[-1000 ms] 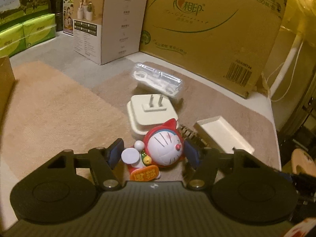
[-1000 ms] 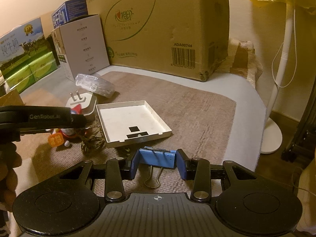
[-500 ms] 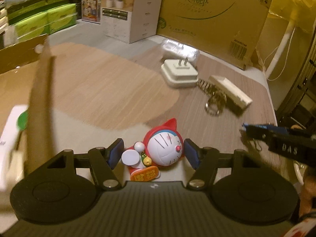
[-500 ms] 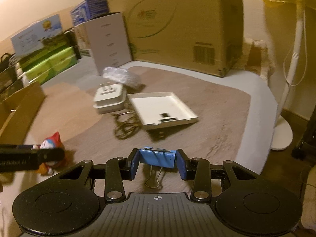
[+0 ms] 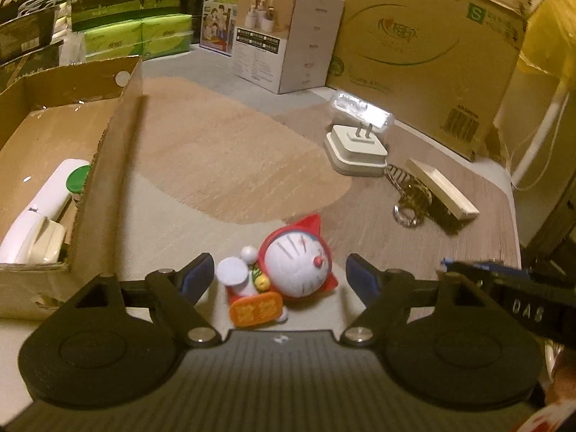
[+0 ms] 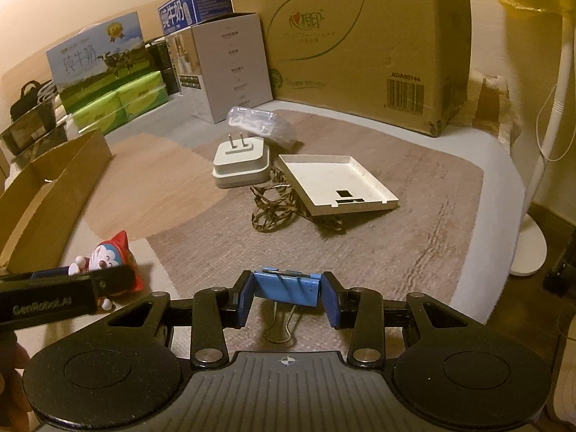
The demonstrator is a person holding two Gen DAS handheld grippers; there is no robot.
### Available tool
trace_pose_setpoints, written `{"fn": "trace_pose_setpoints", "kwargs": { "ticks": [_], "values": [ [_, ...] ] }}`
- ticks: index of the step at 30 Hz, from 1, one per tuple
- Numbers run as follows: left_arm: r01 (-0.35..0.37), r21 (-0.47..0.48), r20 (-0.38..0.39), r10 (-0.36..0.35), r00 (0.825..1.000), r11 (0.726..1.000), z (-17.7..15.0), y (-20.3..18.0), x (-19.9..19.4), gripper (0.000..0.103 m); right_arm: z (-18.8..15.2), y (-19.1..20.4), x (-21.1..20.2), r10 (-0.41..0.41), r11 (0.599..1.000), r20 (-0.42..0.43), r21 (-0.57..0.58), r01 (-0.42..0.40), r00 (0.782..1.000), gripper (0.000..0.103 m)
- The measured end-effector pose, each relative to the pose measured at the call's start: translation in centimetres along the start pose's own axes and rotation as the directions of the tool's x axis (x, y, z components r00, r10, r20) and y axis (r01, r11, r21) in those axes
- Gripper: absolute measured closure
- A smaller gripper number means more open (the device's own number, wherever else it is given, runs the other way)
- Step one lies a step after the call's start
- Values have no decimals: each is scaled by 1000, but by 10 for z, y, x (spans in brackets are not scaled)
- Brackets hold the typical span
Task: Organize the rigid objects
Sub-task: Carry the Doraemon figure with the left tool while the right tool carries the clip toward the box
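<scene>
A red and white cat figurine (image 5: 295, 266) lies on the mat between the jaws of my left gripper (image 5: 280, 277). The jaws are opening, and a gap shows on both sides of the toy. The open cardboard box (image 5: 108, 165) stands just to its left, with a white bottle with a green cap (image 5: 46, 194) inside. My right gripper (image 6: 286, 288) is shut on a blue binder clip (image 6: 286, 284), held above the mat. The right wrist view shows the figurine (image 6: 108, 255) behind a left gripper finger (image 6: 64, 291).
On the mat farther off lie a white plug adapter (image 6: 241, 162), a clear plastic case (image 6: 255, 122), a shallow white lid (image 6: 334, 183) and a patterned lanyard (image 6: 273, 205). Large cartons (image 6: 360, 36) line the back. A white fan stand (image 6: 525, 248) rises beyond the right edge.
My left gripper carried the figurine left to beside the cardboard box, then its jaws spread off the toy. The right gripper shifted with the clip still clamped.
</scene>
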State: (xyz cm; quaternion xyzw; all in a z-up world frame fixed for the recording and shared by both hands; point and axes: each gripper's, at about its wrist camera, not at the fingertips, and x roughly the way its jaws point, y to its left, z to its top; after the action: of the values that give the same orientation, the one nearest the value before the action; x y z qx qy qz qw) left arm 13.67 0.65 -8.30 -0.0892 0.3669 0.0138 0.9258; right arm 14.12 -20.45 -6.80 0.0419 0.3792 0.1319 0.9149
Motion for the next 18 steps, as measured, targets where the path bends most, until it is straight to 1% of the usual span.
{"fn": "trace_pose_setpoints", "kwargs": {
  "ticks": [1, 2, 4, 11, 18],
  "values": [
    [-2, -8, -4, 2, 1000, 1000, 1, 0, 2, 30, 0, 0, 1, -1, 1000, 0, 0, 1, 1000, 63],
    [-9, -13, -6, 9, 1000, 1000, 2, -1, 4, 35, 0, -1, 1, -1, 1000, -1, 0, 1, 1000, 63],
    [-27, -19, -8, 27, 1000, 999, 4, -1, 6, 38, 0, -1, 1, 0, 1000, -2, 0, 0, 1000, 63],
    [4, 24, -31, -3, 1000, 1000, 3, 3, 0, 39, 0, -1, 1, 9, 1000, -6, -5, -9, 1000, 63],
    [15, 50, -25, -14, 1000, 999, 1, 8, -22, 39, 3, 12, -12, 39, 999, 17, -26, -38, 999, 63]
  ]
}}
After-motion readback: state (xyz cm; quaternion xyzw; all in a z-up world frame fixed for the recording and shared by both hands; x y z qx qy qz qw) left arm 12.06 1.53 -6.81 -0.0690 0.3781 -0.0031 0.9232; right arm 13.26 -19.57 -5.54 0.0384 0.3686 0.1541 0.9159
